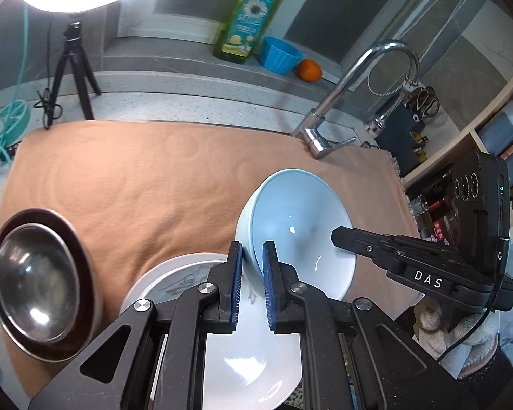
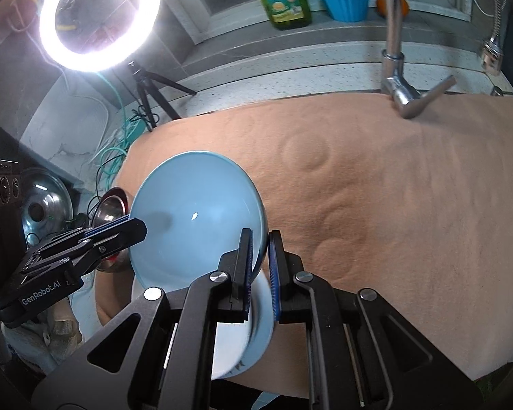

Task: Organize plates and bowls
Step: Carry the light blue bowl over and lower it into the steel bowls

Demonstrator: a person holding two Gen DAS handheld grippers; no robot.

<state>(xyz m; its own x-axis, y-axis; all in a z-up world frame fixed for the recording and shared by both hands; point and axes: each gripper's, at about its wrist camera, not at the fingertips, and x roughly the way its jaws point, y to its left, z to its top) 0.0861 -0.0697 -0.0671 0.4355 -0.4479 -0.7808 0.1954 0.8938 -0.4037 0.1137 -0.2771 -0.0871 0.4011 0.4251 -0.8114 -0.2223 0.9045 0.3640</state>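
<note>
We grip the light blue bowl (image 1: 301,225) from both sides, tilted above the white plate (image 1: 188,273) at lower centre. Our left gripper (image 1: 253,263) pinches its rim between both fingers; our right gripper (image 2: 260,256) pinches the opposite rim. A steel bowl (image 1: 34,280) sits lower left on the orange towel (image 1: 154,177).

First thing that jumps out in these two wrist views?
The light-blue bowl, tilted mid-frame, with both grippers clamped on opposite sides of its rim: the left gripper on one edge, the right gripper on the other. It hangs over a white plate on the tan towel. Next, the glaring ring light at upper left, and a steel bowl at the towel's left edge.
</note>
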